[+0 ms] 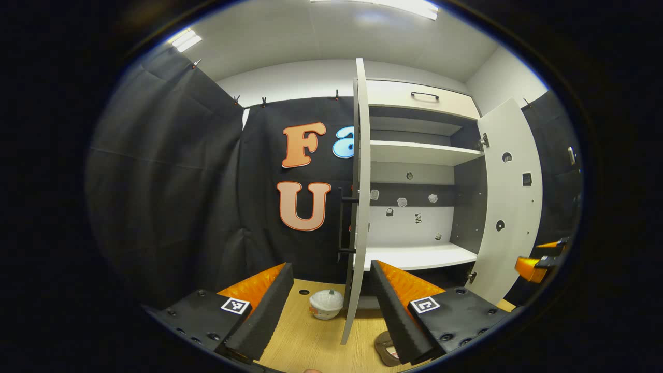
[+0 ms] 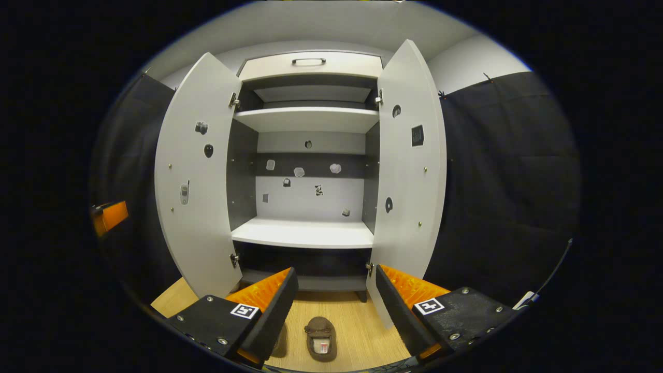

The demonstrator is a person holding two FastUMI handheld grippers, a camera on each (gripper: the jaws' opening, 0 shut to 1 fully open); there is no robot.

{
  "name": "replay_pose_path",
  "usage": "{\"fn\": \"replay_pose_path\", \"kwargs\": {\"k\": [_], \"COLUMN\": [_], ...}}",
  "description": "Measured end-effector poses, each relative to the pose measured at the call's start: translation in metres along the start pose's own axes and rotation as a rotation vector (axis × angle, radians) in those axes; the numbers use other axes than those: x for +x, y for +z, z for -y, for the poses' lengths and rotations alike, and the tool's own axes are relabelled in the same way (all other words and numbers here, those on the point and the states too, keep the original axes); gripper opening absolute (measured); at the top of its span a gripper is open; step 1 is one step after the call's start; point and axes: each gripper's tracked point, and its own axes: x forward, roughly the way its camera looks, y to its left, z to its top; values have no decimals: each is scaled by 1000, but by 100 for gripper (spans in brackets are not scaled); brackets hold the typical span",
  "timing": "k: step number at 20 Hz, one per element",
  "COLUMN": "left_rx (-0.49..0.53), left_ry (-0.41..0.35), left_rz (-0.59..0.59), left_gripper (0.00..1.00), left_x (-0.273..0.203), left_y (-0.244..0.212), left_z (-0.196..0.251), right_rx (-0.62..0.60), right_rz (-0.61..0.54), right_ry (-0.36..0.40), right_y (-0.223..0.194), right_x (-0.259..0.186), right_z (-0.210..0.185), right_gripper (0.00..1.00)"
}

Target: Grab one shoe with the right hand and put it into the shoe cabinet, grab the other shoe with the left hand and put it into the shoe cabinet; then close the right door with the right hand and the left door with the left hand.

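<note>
Now, cabinet: you are facing the shoe cabinet [image 2: 305, 155] with both doors swung wide, so the white lower shelf [image 2: 303, 233] is lying bare and ready to take the pair.
Right door: the right door [image 2: 409, 171] is standing open just beyond your right finger, left that way so the opening is staying free until both shoes are in.
Left door: the left door [image 1: 360, 197] is showing edge-on in the left gripper view, with its dark handle facing away from the shelves.
Right gripper: your right gripper [image 2: 334, 316] is hanging with its fingers spread apart and gripping nothing.
Shoe: a brown shoe [image 2: 320, 339] is lying on the wooden floor [image 2: 357, 321] directly between and below those fingers, toe toward the cabinet; a second one [image 2: 280, 342] is peeking out beside the left finger.
Left gripper: your left gripper [image 1: 331, 305] is also being held parted and empty; a shoe [image 1: 387, 348] is lying low beside its right finger.
Bystander: a small white cap-like object [image 1: 326, 303] is sitting on the floor near the left door's foot.
Judgement: the first grab is not yet made; lowering the right tongs looks like the next call.
</note>
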Motion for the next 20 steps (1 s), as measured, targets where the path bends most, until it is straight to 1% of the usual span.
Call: {"fn": "replay_pose_path", "kwargs": {"k": [1,2,3,4,5,7,8,9,10,11,12,13,16,17,18,19,20], "left_rx": [-1,1,1,1,1,0,1,5,13,21,32,39,37,34,37,44,49], "left_ry": [1,2,5,8,12,21,26,32,42,52,61,70,97,106,116,129,140], "left_rz": [-4,-10,-14,-19,-21,-26,-30,-31,-34,-37,-44,-49,-58,-58,-60,-60,-57], "left_gripper": [96,94,97,97,94,94,97,94,97,94,97,94,97,97,97,94,99], "left_x": [2,1,2,2,2,3,3,4,4,4,4,4,0,0,0,-1,-2], "left_y": [-1,-4,-5,-8,-8,-10,-12,-13,-14,-16,-19,-22,-25,-25,-28,-29,-28], "left_z": [0,0,0,-1,-2,-3,-4,-6,-7,-9,-12,-14,-24,-26,-30,-34,-37], "right_rx": [5,11,12,10,4,-9,-18,-21,-25,-31,-38,-53,-36,-23,-10,-3,-4], "right_rz": [-39,-77,-111,-144,-178,-253,-300,-333,-368,-400,-427,-454,-517,-544,-574,-596,-615], "right_ry": [6,9,10,8,6,9,10,13,21,25,27,27,35,32,29,29,25], "right_y": [-19,-37,-55,-74,-94,-136,-160,-179,-198,-216,-232,-248,-291,-305,-319,-331,-340], "right_x": [8,15,23,27,33,44,51,57,60,63,66,70,84,88,92,96,99], "right_z": [-2,-2,-2,-1,1,2,1,0,-2,-3,-3,-3,-8,-7,-6,-5,-3], "right_gripper": [93,93,94,94,94,93,93,93,93,92,91,89,84,79,77,72,69]}}
